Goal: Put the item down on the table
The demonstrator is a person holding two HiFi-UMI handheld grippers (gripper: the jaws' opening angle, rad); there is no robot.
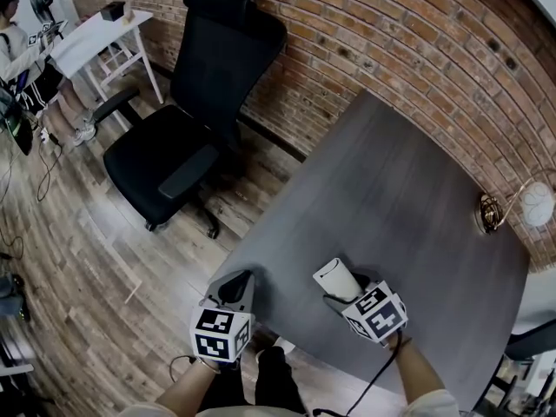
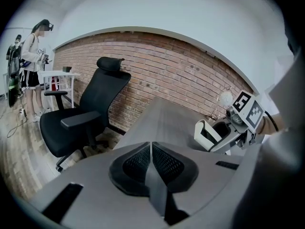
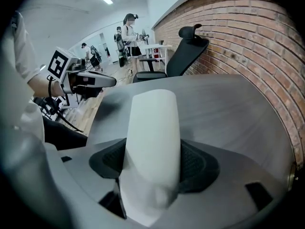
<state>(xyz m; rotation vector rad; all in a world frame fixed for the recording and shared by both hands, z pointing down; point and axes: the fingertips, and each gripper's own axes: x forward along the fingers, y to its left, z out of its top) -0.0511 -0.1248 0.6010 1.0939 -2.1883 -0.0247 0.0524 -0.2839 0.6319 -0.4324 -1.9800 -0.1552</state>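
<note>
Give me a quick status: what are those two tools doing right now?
Left tool shut, empty, at table edge. Right tool shut on white item, held over table, not released. Nothing in the way nearby.

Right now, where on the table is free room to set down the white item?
Almost the whole grey table is bare: the wide patch between the white item in the right gripper and the brick wall. Only the far right edge holds a small gold object. The near edge is crowded, with the left gripper there too.
</note>
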